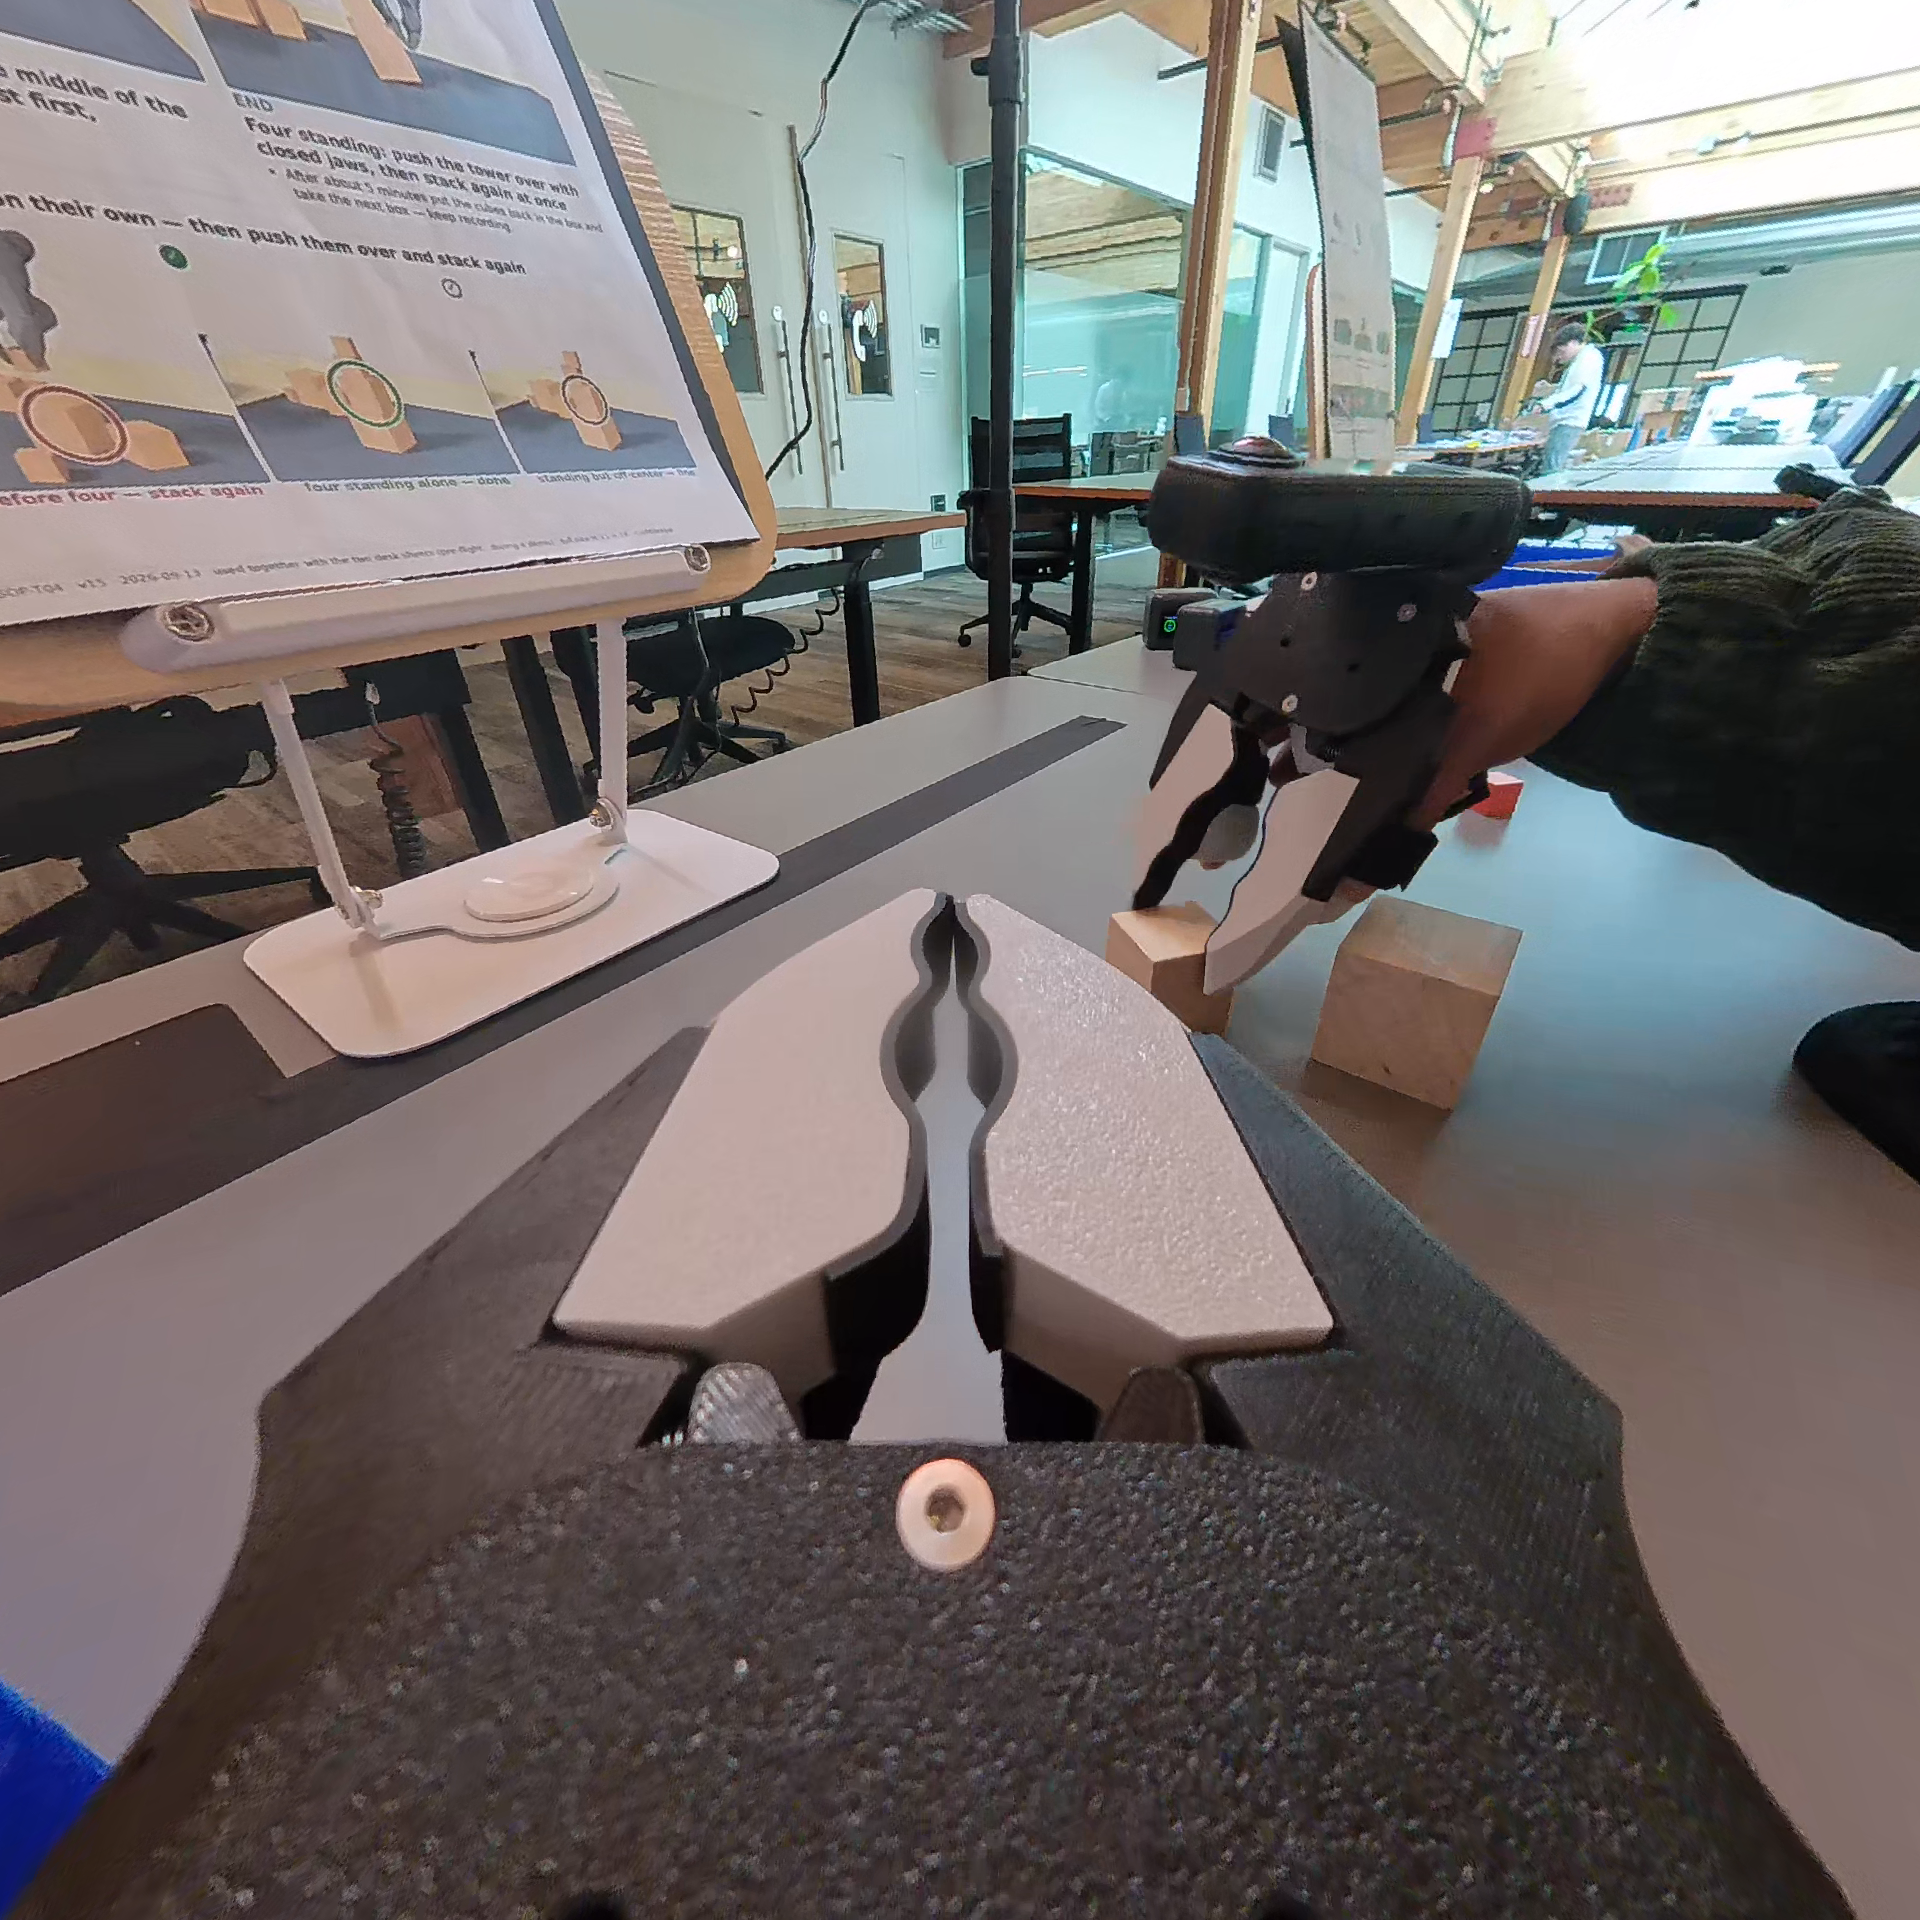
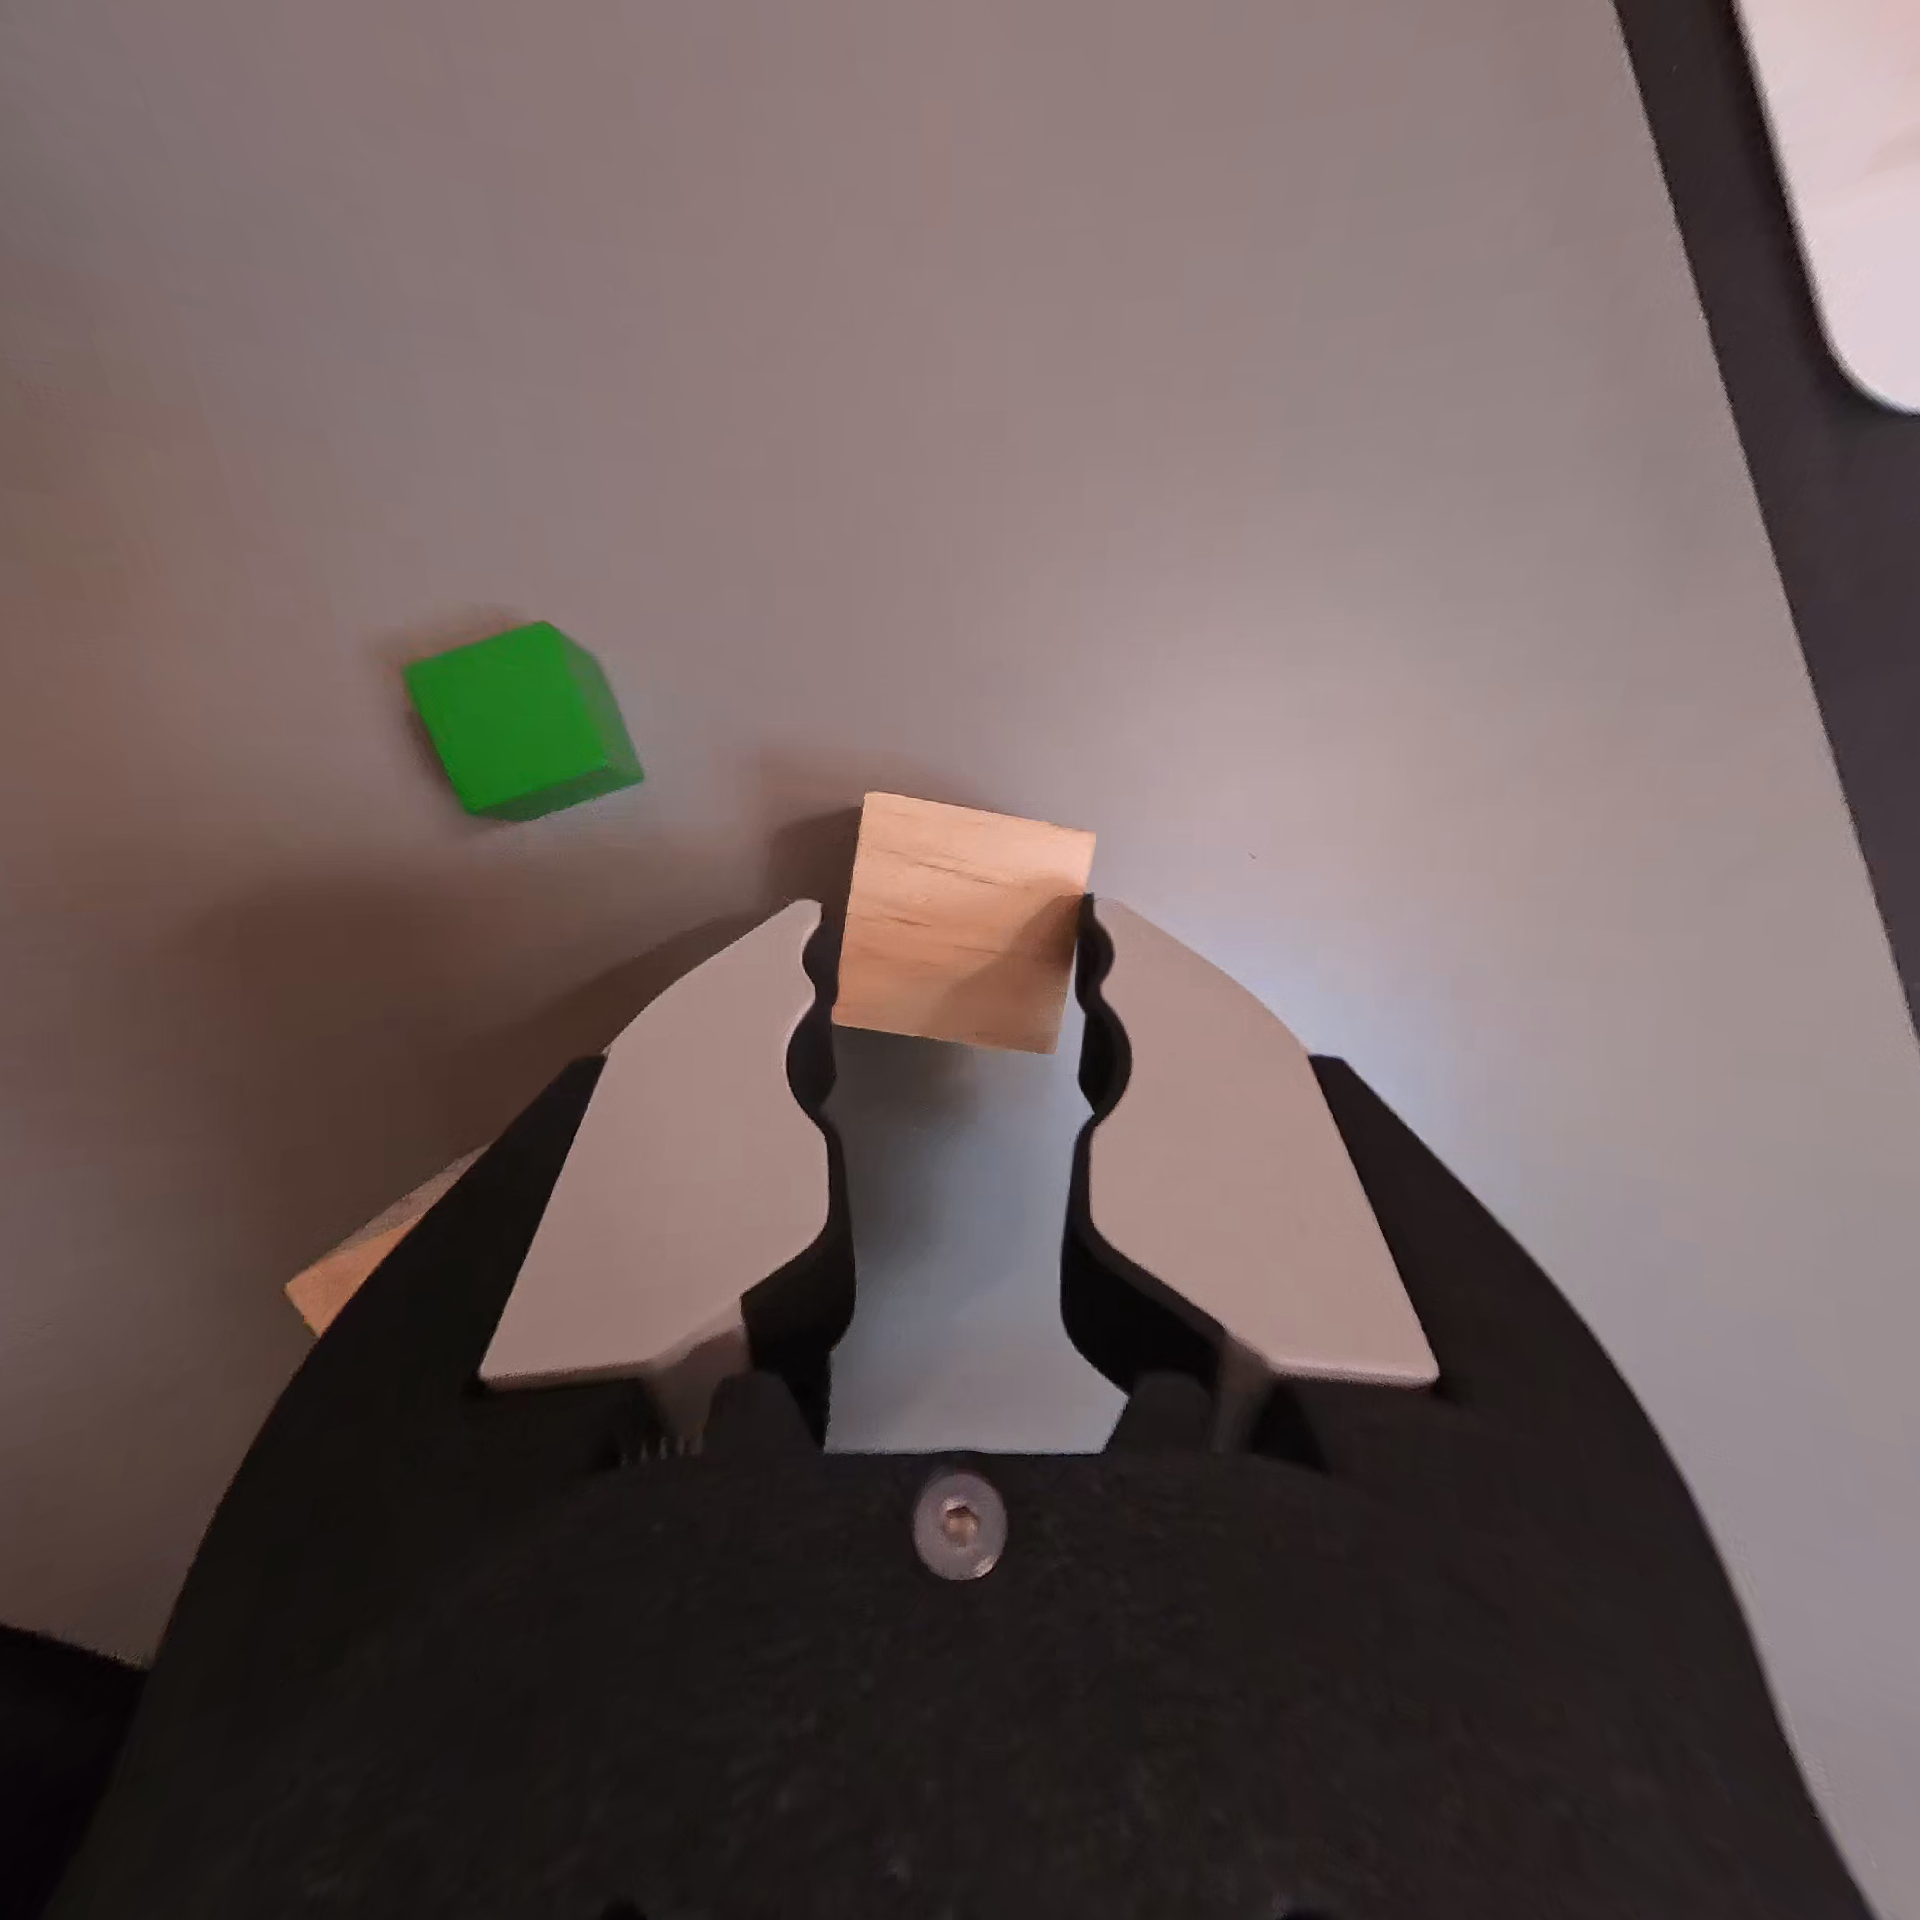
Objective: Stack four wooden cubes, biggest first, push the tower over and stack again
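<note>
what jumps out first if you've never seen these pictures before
The right gripper points down at the grey table, its open fingers straddling a plain wooden cube. A bright green cube lies to that cube's left. The left gripper hovers shut and empty beside a white stand holding a printed instruction sheet.

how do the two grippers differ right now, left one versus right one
The left gripper has its jaws closed together with nothing between them; the right gripper is open around a plain wooden cube. The left points level across the grey table; the right tilts down at it. Both have pale fingers on black bodies.
</note>
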`<state>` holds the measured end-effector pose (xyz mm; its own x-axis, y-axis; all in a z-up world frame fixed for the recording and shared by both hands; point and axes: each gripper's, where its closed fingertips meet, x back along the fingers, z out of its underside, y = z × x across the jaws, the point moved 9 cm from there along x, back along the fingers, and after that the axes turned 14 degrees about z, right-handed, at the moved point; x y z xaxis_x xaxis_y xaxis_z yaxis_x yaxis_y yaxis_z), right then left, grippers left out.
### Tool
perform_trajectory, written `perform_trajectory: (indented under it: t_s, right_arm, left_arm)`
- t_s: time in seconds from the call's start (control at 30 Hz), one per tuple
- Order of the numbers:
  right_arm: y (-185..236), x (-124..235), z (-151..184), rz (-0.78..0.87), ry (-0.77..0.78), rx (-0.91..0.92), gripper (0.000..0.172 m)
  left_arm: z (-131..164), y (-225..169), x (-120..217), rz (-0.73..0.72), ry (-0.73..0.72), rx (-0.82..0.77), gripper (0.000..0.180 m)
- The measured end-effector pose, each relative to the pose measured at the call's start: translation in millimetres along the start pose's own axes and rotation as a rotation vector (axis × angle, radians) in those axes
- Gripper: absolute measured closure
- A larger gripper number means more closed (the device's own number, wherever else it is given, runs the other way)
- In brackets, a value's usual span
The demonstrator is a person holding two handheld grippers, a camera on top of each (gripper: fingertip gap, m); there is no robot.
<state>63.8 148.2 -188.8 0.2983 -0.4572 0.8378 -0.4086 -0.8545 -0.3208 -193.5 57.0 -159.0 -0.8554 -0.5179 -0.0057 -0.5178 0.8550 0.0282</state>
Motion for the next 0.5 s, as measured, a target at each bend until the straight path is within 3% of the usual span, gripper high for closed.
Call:
perform_trajectory:
  t_s: [0.07, 0.3, 0.5]
  right_arm:
    - [-4, 4, 2, 0.010, -0.004, 0.023, 0.128]
    - [-7, 60, 2, -0.101, -0.234, 0.198, 0.128]
    - [4, 86, 17, -0.243, -0.254, 0.289, 0.128]
  left_arm:
    - [0, 0, 0, -0.001, -0.003, 0.005, 0.180]
    - [0, -1, -1, 0.004, 0.003, 0.007, 0.180]
    - [1, -2, -2, 0.006, 0.006, 0.004, 0.180]
